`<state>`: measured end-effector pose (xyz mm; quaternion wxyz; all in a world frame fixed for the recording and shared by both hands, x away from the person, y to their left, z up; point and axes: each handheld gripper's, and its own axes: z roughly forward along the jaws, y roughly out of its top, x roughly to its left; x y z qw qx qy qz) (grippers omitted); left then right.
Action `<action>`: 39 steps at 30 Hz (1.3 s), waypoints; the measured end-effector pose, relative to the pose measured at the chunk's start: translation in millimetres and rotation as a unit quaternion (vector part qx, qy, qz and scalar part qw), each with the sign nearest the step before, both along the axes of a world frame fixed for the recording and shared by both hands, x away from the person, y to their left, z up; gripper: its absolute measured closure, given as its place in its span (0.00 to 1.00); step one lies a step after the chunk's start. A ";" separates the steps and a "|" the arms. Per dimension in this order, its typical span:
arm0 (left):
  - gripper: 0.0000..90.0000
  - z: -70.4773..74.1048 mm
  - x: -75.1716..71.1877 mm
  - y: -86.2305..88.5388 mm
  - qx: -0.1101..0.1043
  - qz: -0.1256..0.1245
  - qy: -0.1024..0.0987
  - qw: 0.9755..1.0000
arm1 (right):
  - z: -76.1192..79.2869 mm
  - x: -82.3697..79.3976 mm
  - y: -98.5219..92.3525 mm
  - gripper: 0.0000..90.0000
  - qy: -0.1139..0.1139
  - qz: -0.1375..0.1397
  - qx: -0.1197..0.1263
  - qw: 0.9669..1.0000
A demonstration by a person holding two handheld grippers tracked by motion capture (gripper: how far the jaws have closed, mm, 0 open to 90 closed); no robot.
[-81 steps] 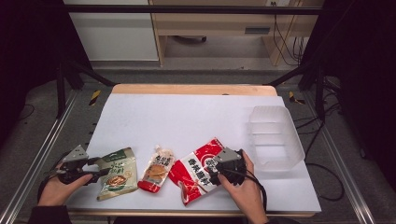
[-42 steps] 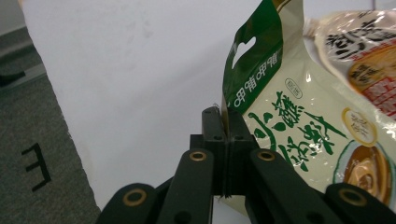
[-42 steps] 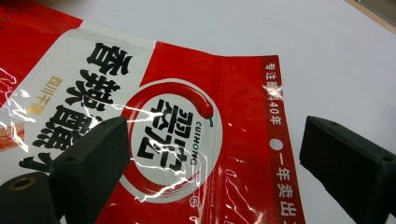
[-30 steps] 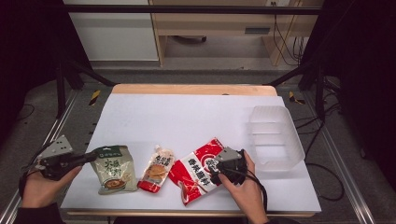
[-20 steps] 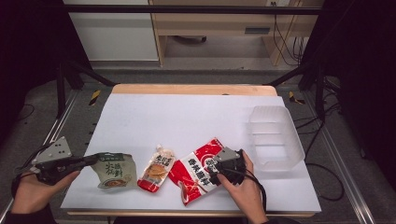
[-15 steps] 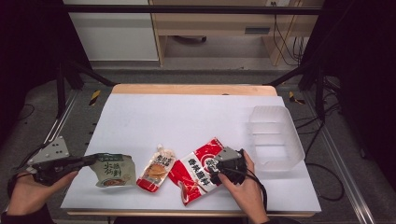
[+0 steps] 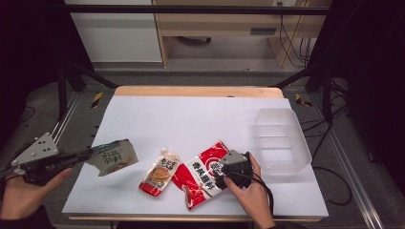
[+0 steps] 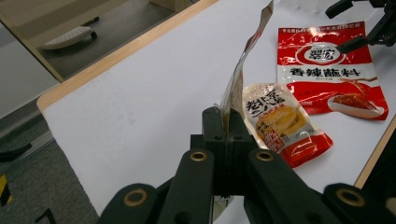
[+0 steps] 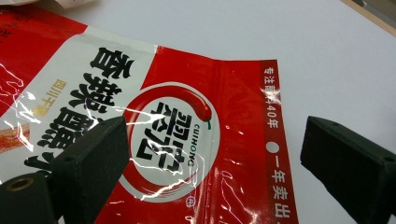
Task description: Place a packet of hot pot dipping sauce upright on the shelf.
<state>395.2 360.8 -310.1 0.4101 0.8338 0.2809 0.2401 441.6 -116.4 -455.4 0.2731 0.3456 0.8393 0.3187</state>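
Observation:
My left gripper (image 7: 89,154) (image 8: 226,122) is shut on the edge of a green and white food pouch (image 7: 113,157) (image 8: 243,60), which hangs lifted off the white table at its left edge. A small orange and red pouch (image 7: 159,172) (image 8: 279,119) lies flat near the front. Beside it lies a large red pouch with white lettering (image 7: 200,174) (image 8: 329,65) (image 9: 154,135). My right gripper (image 7: 220,172) (image 9: 212,158) stands open just over the red pouch's upper end, one jaw above the pouch and the other above bare table.
A clear plastic tub (image 7: 280,138) stands at the right side of the white table (image 7: 191,119). Dark frame rails and cables run along both sides, off the table. A wooden edge (image 7: 196,91) borders the far side.
My left gripper has lifted the green pouch off the table and drawn it left and up. The right gripper and the other two pouches have stayed put.

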 end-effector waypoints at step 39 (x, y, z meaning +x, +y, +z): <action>1.00 3.1 52.1 -152.9 0.057 -0.144 -0.009 0.988 | 96.7 -6.3 33.0 0.20 0.009 0.131 -0.067 0.989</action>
